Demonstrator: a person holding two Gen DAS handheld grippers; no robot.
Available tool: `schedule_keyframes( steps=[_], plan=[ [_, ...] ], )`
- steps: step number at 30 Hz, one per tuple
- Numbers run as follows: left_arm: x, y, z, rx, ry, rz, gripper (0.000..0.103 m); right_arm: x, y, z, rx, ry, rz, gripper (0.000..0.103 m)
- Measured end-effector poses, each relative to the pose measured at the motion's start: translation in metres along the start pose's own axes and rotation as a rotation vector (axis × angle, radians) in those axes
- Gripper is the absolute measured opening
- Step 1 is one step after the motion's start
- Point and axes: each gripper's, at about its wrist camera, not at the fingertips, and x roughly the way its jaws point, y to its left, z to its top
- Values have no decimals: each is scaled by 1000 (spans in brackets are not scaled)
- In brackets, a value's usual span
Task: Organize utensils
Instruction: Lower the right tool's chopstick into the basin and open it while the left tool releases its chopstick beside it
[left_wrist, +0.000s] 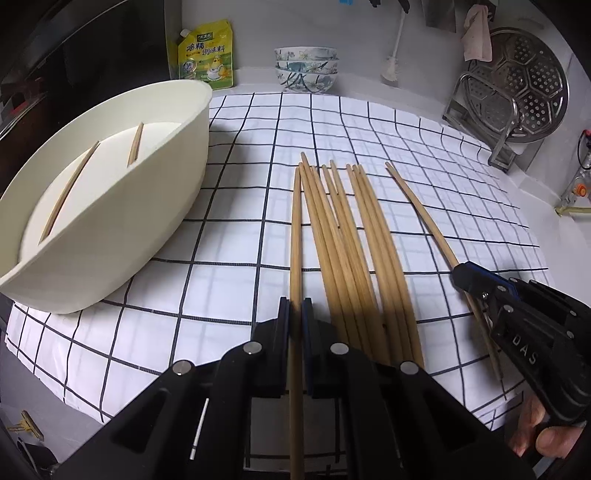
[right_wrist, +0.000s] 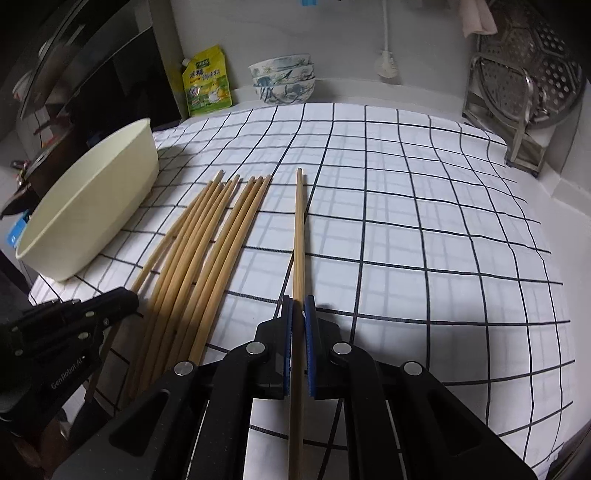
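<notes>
In the left wrist view, the left gripper (left_wrist: 295, 306) is closed on one chopstick (left_wrist: 295, 229), the leftmost of the chopsticks (left_wrist: 343, 240) lying on the checked cloth (left_wrist: 229, 206). A cream container (left_wrist: 122, 206) stands to the left on the cloth.

In the right wrist view, the right gripper (right_wrist: 298, 306) is closed on a separate chopstick (right_wrist: 299, 229), apart from the bundle.

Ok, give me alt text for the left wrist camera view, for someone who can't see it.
The left gripper is shut on one wooden chopstick at the left edge of a loose row of chopsticks lying on a black-and-white checked cloth. The right gripper clamps another chopstick off to the right. A cream plastic slotted holder sits on the left.
</notes>
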Motion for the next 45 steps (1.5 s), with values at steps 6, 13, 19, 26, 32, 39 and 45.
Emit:
schedule_keyframes(
  steps=[6,13,19,26,32,39,45],
  plan=[
    [-25,5,14,-4,-61,-41,7,-19,2,-1,88,-41,30,6],
    [-43,16,26,-11,-109,-95,7,-29,25,17,84,-75,31,6],
    [-61,27,36,-18,-154,-127,7,-41,43,31,64,-101,44,6],
    [-98,89,58,-93,-270,-53,7,-52,85,69,-5,-161,109,6],
    [-102,153,69,-144,-300,45,7,-23,152,100,-85,-137,206,6],
    [-72,210,78,-202,-246,89,7,27,225,125,-165,-23,265,6],
    [-47,231,79,-226,-186,81,7,64,253,132,-174,55,258,6]
  ],
)
